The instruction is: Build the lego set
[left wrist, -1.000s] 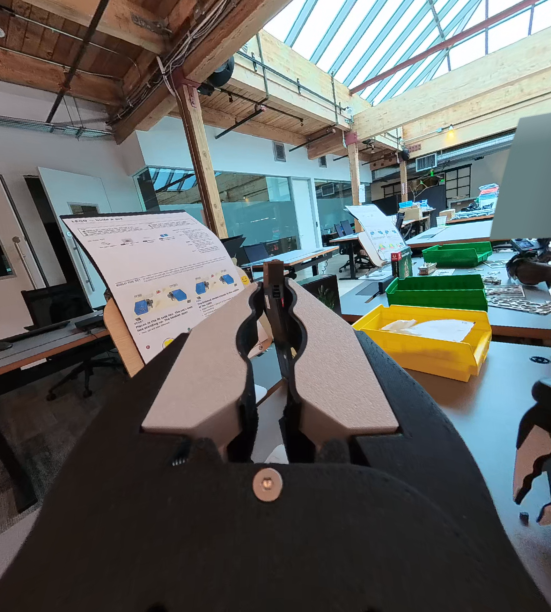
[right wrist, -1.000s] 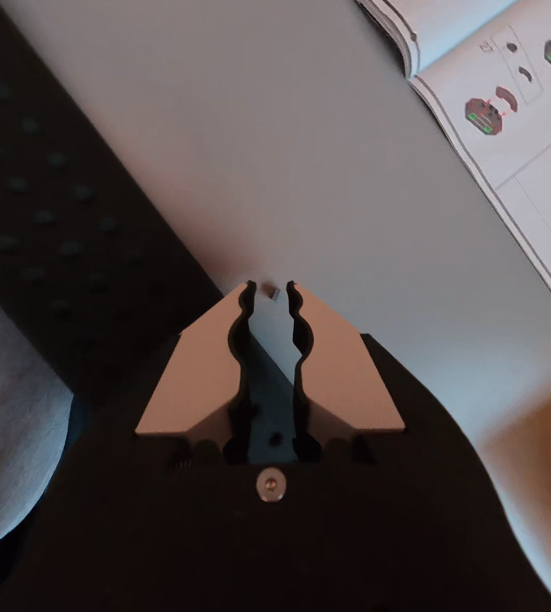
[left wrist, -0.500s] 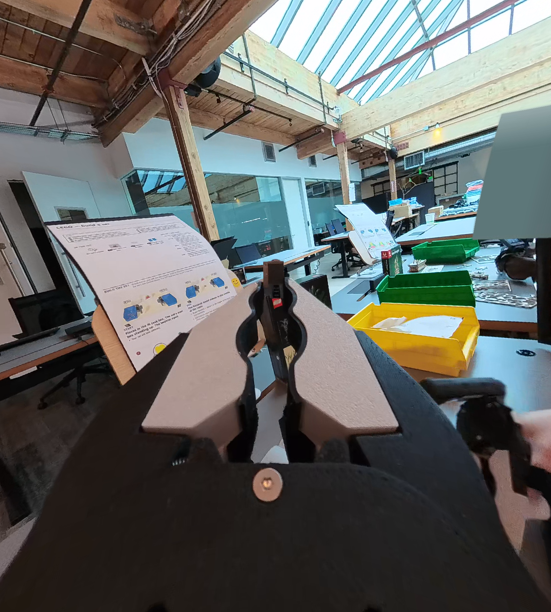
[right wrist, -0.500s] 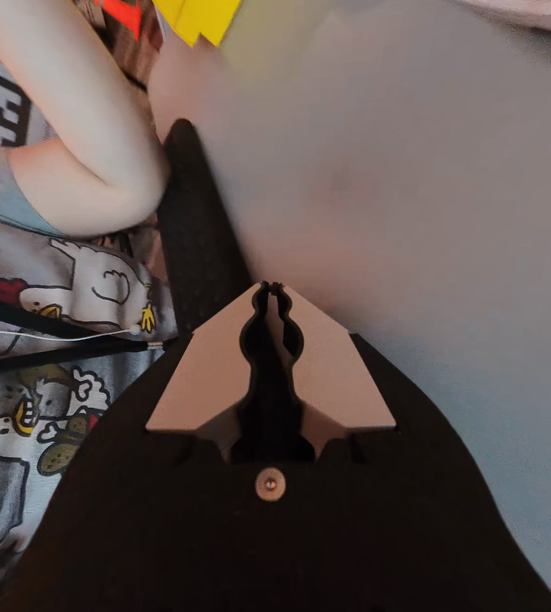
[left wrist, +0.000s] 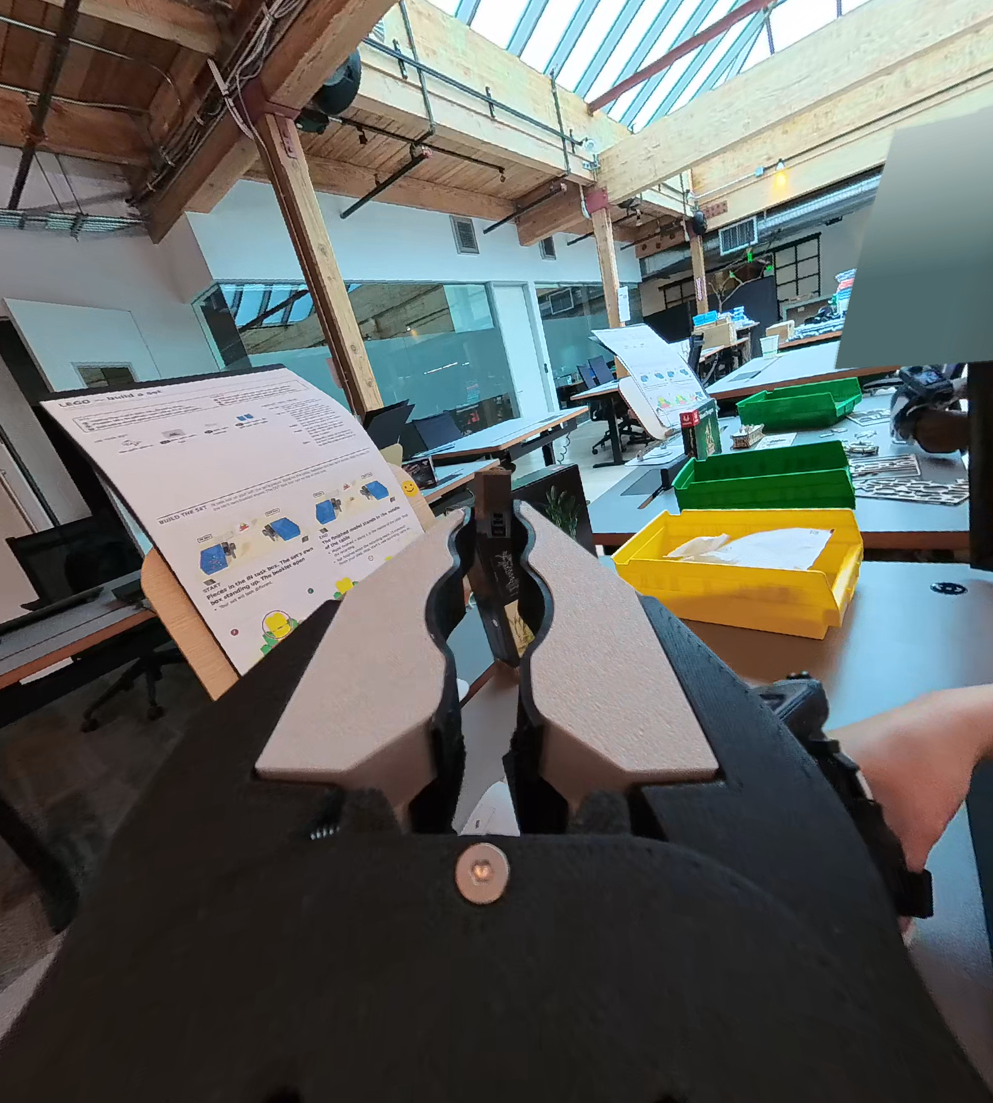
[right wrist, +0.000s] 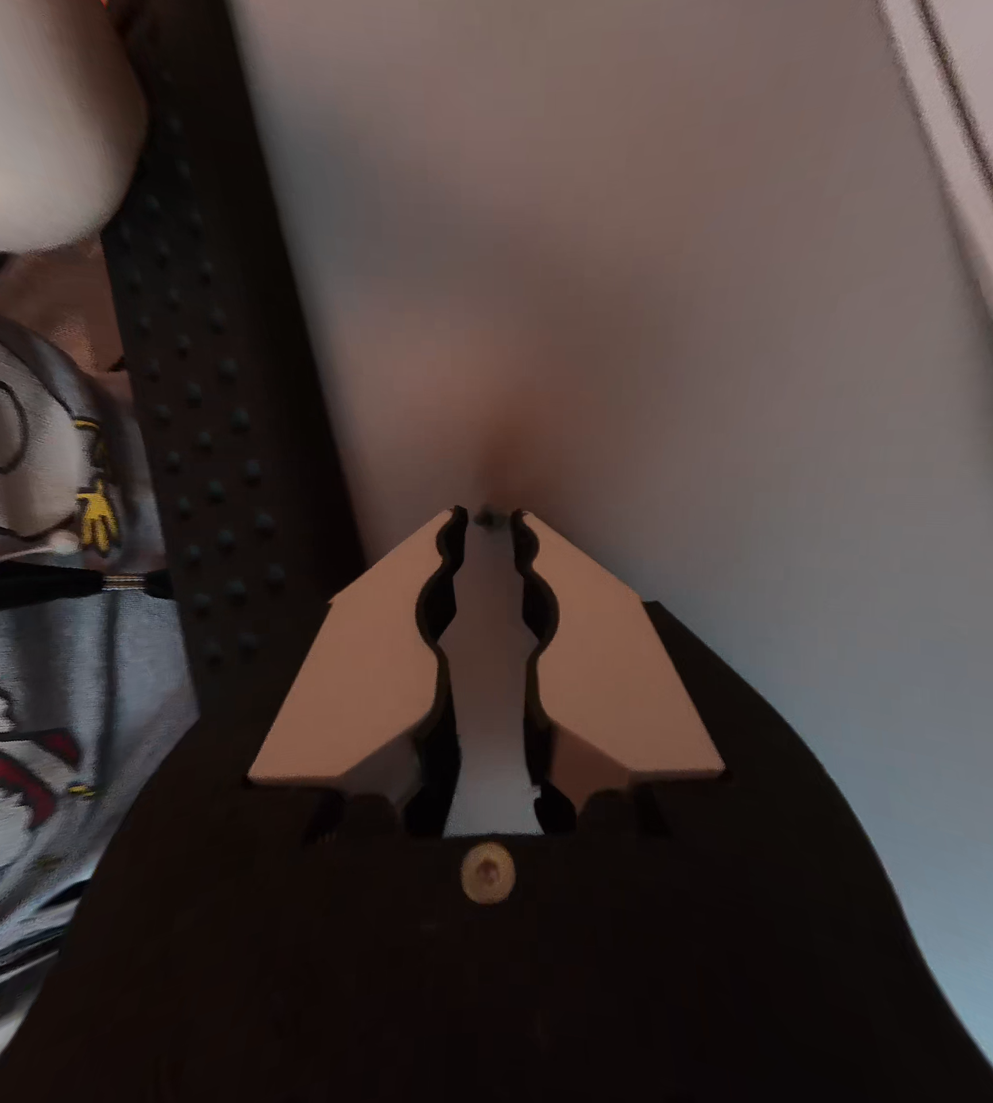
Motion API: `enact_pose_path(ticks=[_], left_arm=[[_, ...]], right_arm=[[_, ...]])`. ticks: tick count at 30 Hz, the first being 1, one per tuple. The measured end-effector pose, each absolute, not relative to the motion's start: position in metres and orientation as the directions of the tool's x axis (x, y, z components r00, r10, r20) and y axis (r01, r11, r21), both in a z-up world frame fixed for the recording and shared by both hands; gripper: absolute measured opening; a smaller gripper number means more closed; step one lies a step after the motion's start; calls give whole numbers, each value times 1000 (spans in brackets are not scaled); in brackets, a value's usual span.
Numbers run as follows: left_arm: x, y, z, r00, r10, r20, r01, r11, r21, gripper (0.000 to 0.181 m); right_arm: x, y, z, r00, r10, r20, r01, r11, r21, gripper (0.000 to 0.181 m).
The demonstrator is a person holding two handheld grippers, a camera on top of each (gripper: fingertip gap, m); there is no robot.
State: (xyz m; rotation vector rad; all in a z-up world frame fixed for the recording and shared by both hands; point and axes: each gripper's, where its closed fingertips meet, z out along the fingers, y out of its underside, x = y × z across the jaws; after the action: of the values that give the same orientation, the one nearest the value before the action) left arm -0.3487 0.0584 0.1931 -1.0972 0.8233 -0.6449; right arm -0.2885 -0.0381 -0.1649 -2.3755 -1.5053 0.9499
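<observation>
My left gripper (left wrist: 491, 516) is raised above the table and shut on a thin dark flat piece (left wrist: 501, 573) with a brown top end, held upright between the fingers. My right gripper (right wrist: 488, 516) points down at the grey table (right wrist: 631, 298). Its jaws are a little apart, and a tiny dark piece (right wrist: 489, 518) lies on the table between the tips. I cannot tell whether the tips touch it. In the left wrist view the right gripper's black body (left wrist: 804, 710) and the hand holding it (left wrist: 930, 758) show low at the right.
A black studded plate (right wrist: 201, 388) lies left of the right gripper, beside the person's printed shirt (right wrist: 16, 627). A booklet edge (right wrist: 989, 149) is at the upper right. An instruction sheet on a wooden stand (left wrist: 243, 495), a yellow bin (left wrist: 739, 579) and green bins (left wrist: 769, 477) stand farther off. Spacing between my two grippers at the tips: around 35 cm.
The right gripper swung away from the booklet toward the studded plate, closed midway, and now stands slightly open over a tiny piece. The left gripper still holds its dark piece.
</observation>
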Motion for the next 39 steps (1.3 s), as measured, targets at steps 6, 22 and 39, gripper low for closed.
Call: enact_pose_path(ticks=[6, 22, 39], left_arm=[[-349, 57, 193, 548, -797, -255, 52, 337, -940, 9], [-360, 61, 196, 562, -790, -244, 64, 336, -940, 9], [-352, 67, 184, 533, -811, -239, 25, 298, -954, 9]], right_arm=[[-277, -8, -164, 310, 921, -238, 729, -390, -562, 26], [-289, -42, -164, -55, 986, 158, 779, 142, -611, 12], [-280, -31, -149, 236, 851, -469, 662, -494, -564, 7]])
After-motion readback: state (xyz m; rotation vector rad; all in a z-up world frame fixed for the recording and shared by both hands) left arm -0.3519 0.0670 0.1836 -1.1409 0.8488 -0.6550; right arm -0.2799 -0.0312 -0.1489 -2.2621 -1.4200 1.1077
